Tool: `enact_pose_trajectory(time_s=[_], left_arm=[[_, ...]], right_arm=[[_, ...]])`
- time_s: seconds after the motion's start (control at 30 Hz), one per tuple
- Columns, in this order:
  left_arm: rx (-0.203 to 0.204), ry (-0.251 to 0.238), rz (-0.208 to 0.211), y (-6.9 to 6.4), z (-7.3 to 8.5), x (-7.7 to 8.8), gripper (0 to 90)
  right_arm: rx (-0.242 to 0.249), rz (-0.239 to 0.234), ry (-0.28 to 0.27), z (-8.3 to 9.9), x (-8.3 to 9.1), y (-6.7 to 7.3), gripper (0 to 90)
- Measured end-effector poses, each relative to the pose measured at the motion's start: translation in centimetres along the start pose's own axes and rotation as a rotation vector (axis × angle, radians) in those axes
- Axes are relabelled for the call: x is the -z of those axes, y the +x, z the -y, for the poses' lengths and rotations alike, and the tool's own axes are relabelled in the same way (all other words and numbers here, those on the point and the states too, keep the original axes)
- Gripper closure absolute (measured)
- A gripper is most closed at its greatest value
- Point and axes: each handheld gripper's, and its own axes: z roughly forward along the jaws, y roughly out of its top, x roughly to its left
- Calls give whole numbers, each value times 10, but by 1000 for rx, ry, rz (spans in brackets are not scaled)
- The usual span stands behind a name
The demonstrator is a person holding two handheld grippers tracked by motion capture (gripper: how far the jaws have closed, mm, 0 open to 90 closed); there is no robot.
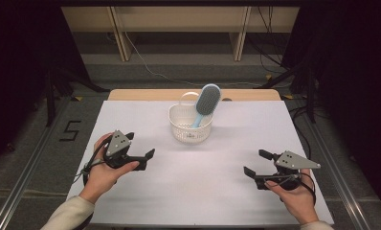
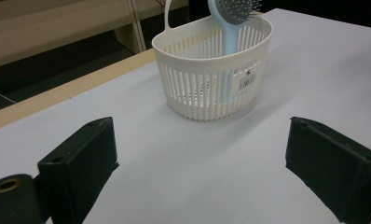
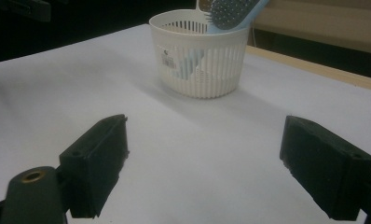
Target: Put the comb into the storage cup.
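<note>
A white slatted basket (image 1: 190, 125) (image 2: 215, 70) (image 3: 200, 56) stands at the middle back of the white table top. A light blue hairbrush (image 1: 206, 103) (image 2: 230, 18) (image 3: 230, 13) stands handle down inside it, its grey bristle head sticking up over the rim and leaning to the right. My left gripper (image 1: 147, 159) (image 2: 200, 175) rests at the front left, open, jaws empty, aimed at the basket. My right gripper (image 1: 255, 163) (image 3: 204, 170) rests at the front right, open and empty too, also facing the basket.
The white sheet (image 1: 198, 191) covers a wooden table whose bare far edge (image 1: 145, 94) shows behind the basket. Wooden furniture legs (image 1: 119, 33) and cables (image 1: 150, 67) lie on the floor beyond. A "5" mark (image 1: 70, 130) is on the floor at left.
</note>
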Motion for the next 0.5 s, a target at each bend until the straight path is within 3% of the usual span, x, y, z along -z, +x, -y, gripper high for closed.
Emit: enact_pose_trajectory(time_s=[0.5], left_arm=[[0, 17, -8, 4, 8, -3, 113]], right_arm=[[-2, 3, -1, 0, 1, -2, 157]])
